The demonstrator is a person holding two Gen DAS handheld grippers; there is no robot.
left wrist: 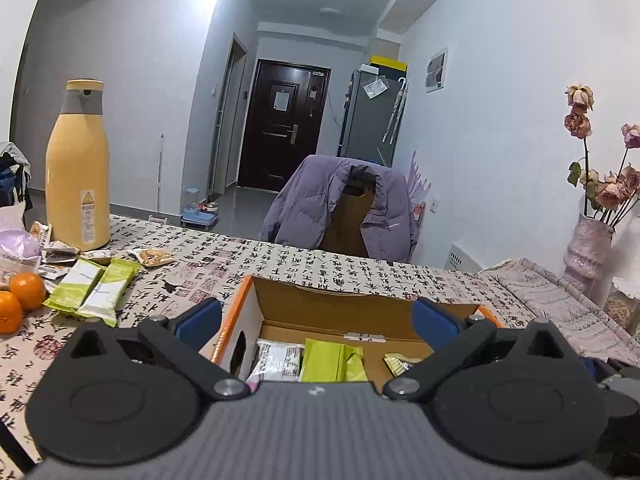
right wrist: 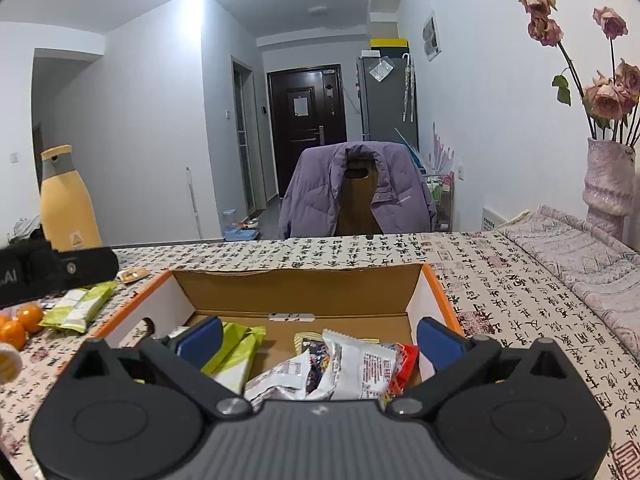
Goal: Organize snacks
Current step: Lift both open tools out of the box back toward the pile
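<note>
Off to the left of the left hand-held gripper (left wrist: pixel 316 320), two green snack bars (left wrist: pixel 94 290), small packets (left wrist: pixel 60 254) and two oranges (left wrist: pixel 20 298) lie loose on the desk (left wrist: pixel 280 260) by a yellow bottle (left wrist: pixel 78 168). Just ahead sits the cardboard box (left wrist: pixel 340 300), holding a green packet (left wrist: pixel 330 360); this gripper is spread and empty. Rightward, the right hand-held gripper (right wrist: pixel 318 338) hovers spread over white packets (right wrist: pixel 360 364) in the box. Judging by this, sorting is midway; next, the left one should swing left to a bar and pinch it
</note>
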